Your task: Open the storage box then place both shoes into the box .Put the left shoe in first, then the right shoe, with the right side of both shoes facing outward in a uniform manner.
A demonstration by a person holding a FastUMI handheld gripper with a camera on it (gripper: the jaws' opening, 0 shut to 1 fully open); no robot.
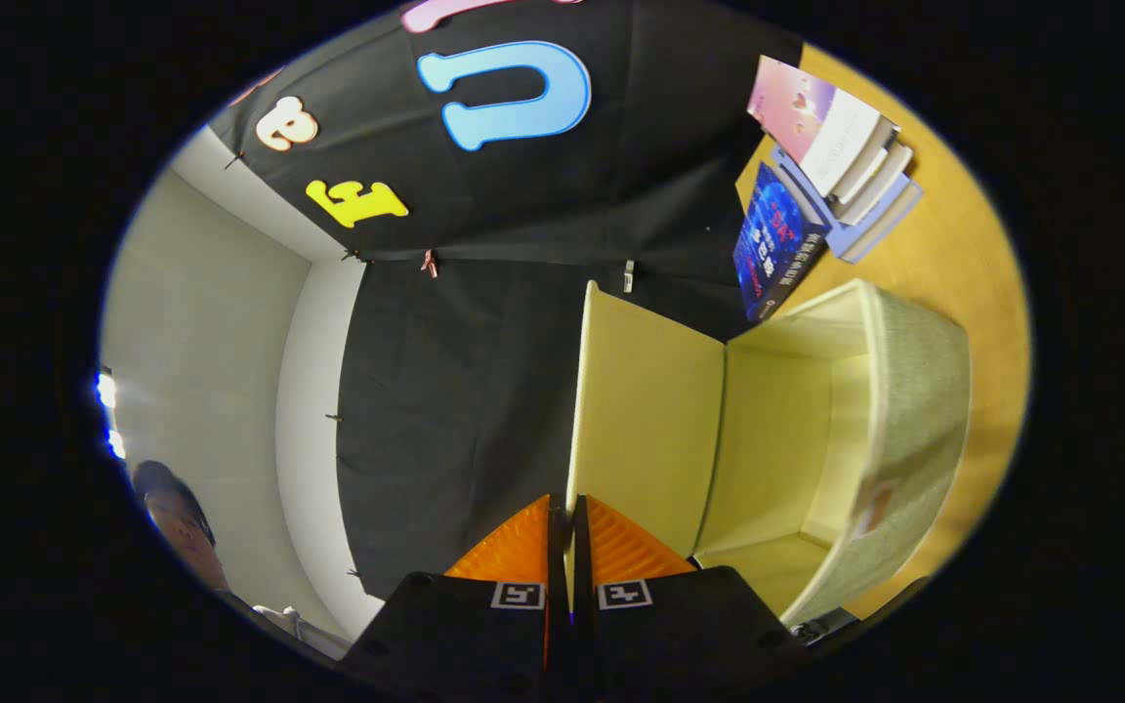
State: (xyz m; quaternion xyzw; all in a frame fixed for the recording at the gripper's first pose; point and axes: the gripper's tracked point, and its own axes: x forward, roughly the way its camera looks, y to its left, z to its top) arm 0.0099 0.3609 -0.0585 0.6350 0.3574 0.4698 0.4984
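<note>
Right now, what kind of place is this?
Likely a recording booth staged as a home corner: black cloth wall, wooden table with stacked books, open storage box. The gripper is shut on the lid.

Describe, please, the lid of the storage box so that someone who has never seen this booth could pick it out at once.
Start at the wooden table, where a stack of books lies beyond a grey fabric storage box with a pale yellow inside. The lid is the flat pale yellow panel hinged to the box and swung open. Unlike anything nearby, its thin edge is pinched by the gripper.
</note>
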